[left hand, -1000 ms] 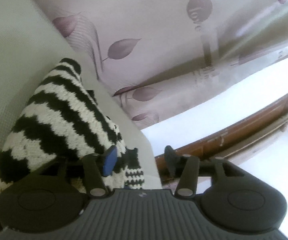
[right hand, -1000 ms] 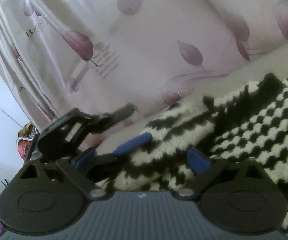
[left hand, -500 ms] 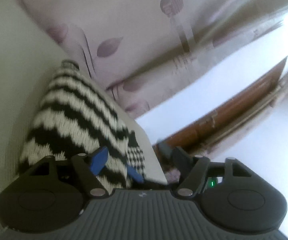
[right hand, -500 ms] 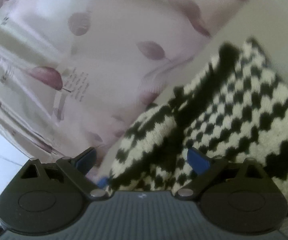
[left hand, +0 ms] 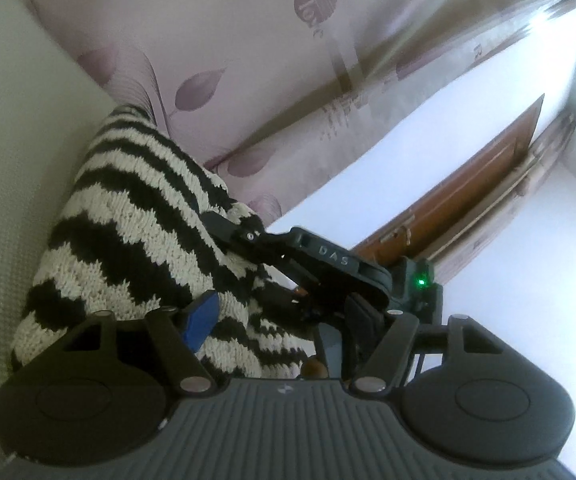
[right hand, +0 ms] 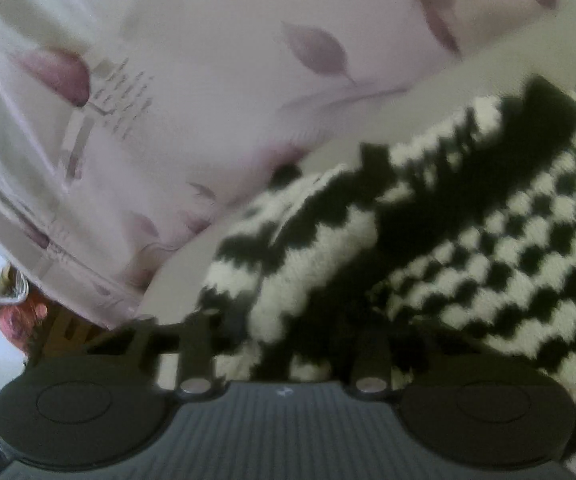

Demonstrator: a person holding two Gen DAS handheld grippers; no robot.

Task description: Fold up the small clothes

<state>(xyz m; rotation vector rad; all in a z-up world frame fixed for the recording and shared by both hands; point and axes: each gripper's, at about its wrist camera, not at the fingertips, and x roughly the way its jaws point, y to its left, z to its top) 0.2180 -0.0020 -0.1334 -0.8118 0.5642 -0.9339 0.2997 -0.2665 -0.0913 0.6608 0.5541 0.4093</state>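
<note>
A black and white knitted garment (left hand: 128, 232) lies bunched on a pale surface (left hand: 12, 128). My left gripper (left hand: 264, 320) is open, its blue left pad (left hand: 200, 316) resting on the knit. My right gripper (left hand: 248, 240) shows in the left wrist view, its black finger laid on the garment's top. In the right wrist view the garment (right hand: 467, 240), striped and chequered, fills the lower right. The right gripper (right hand: 284, 344) is pushed into the knit, and its fingertips are hidden and blurred.
A pale curtain with purple leaves (left hand: 288, 60) hangs close behind the surface. A brown wooden door frame (left hand: 467, 200) and a white wall are to the right. Some reddish clutter (right hand: 12, 312) sits at the lower left of the right wrist view.
The right gripper has come into the left wrist view over the garment. In its own view it has sunk into the knit and its blue pads no longer show.
</note>
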